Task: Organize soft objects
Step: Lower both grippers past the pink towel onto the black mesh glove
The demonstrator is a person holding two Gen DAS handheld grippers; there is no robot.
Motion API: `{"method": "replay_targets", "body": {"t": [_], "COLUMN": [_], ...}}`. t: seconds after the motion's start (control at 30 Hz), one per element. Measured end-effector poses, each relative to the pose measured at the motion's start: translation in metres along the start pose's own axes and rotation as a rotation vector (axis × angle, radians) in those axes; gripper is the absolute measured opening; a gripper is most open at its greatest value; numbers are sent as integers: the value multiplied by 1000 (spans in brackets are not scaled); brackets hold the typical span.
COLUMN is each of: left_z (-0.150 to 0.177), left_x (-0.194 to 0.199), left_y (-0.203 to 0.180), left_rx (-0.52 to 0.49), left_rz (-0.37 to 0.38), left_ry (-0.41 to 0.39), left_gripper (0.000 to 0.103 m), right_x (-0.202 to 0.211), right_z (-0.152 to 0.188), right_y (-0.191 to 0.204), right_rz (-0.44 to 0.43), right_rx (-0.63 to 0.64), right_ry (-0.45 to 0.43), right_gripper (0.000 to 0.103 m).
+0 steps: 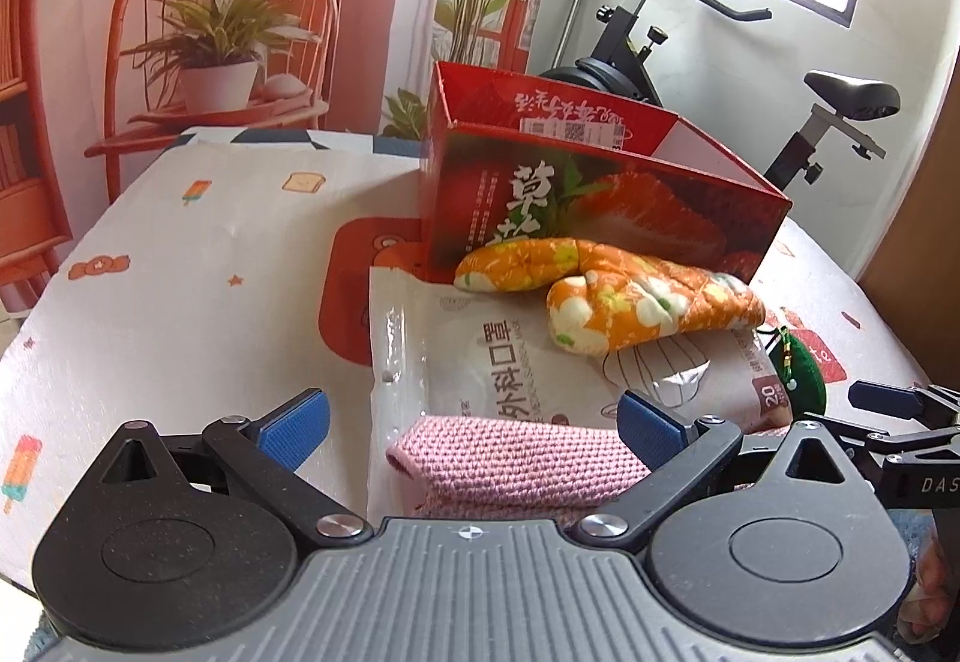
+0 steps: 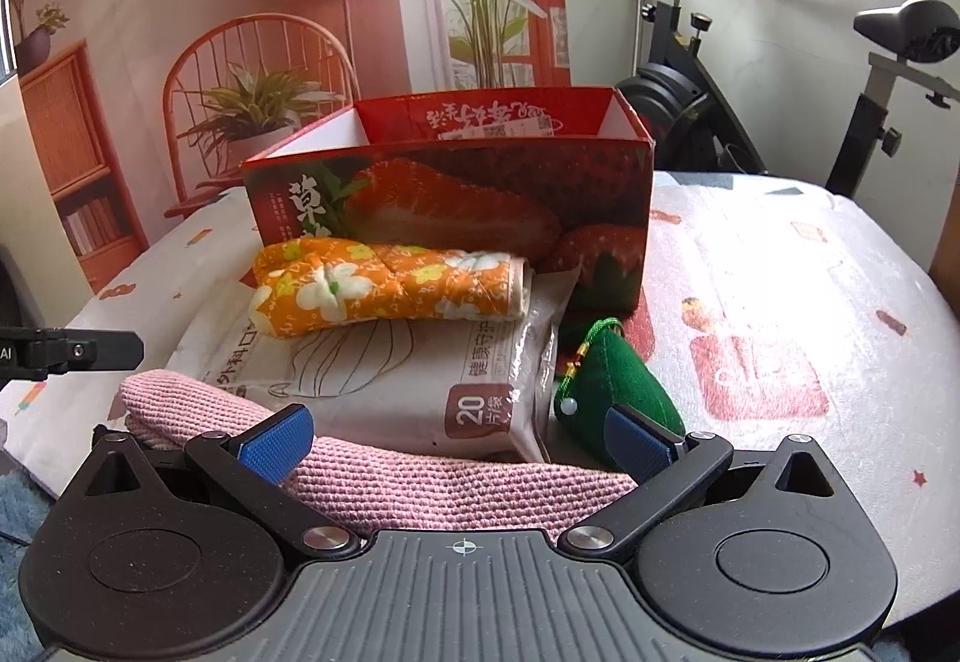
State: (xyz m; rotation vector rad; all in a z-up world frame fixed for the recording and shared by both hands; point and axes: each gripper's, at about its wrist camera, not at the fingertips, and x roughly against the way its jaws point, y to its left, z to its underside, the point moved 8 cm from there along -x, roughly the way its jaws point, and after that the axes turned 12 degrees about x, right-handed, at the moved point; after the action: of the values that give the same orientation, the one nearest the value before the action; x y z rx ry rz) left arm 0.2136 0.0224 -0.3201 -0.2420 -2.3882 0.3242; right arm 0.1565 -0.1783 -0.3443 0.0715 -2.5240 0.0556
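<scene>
An open red strawberry box (image 1: 606, 206) (image 2: 456, 200) stands on the table. An orange flowered oven mitt (image 1: 606, 296) (image 2: 384, 287) lies in front of it, on a white pack of face masks (image 1: 480, 362) (image 2: 390, 374). A pink knitted cloth (image 1: 510, 464) (image 2: 420, 482) lies nearest, under the pack's front edge. A green plush pouch (image 1: 807, 371) (image 2: 612, 386) sits right of the pack. My left gripper (image 1: 474, 428) is open, with the pink cloth between its jaws. My right gripper (image 2: 456, 443) is open over the pink cloth too.
The table (image 1: 198, 254) (image 2: 780, 302) has a white cloth with small printed pictures. An exercise bike (image 1: 690, 32) (image 2: 750, 80) stands behind it on the right. A wall backdrop with a printed chair and plants (image 1: 222, 44) is behind.
</scene>
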Motion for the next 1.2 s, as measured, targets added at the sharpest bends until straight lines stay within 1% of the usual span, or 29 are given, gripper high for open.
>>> {"method": "replay_targets", "body": {"t": [0.13, 0.27, 0.37, 0.5, 0.67, 0.77, 0.83, 0.97, 1.03, 1.1, 1.17, 1.2], "left_z": [3, 9, 16, 18, 17, 18, 21, 37, 44, 46, 47, 48], "left_x": [-5, -11, -20, -24, -20, -12, -7, -1, 0, 0, 0, -1], "left_y": [2, 4, 5, 10, 12, 9, 6, 2, 0, 1, 3, 3], "left_rx": [8, 9, 13, 42, 71, 63, 57, 36, 14, 9, 19, 25], "left_rz": [9, 11, 8, 6, 14, 20, 30, 39, 33, 31, 37, 41], "left_ry": [19, 46, 83, 99, 102, 110, 118, 167, 190, 197, 200, 208], "left_gripper": [101, 98, 95, 93, 93, 91, 86, 81, 79, 78, 76, 73], "right_x": [-6, -8, -11, -11, -9, -6, -3, 4, 9, 14, 18, 19], "right_z": [4, 5, 7, 8, 8, 7, 6, 5, 5, 8, 13, 16], "right_y": [-1, 0, -1, -3, -6, -4, 0, 10, 16, 21, 29, 34], "right_rz": [-6, -6, -11, -7, -7, -15, -22, -41, -58, -83, -121, -141], "right_rx": [-12, -6, -14, -22, -33, -27, -16, 19, 34, 38, 38, 47], "right_ry": [29, 36, 46, 45, 37, 32, 34, 40, 41, 46, 60, 72], "right_gripper": [103, 103, 103, 103, 102, 102, 102, 102, 100, 97, 91, 84]}}
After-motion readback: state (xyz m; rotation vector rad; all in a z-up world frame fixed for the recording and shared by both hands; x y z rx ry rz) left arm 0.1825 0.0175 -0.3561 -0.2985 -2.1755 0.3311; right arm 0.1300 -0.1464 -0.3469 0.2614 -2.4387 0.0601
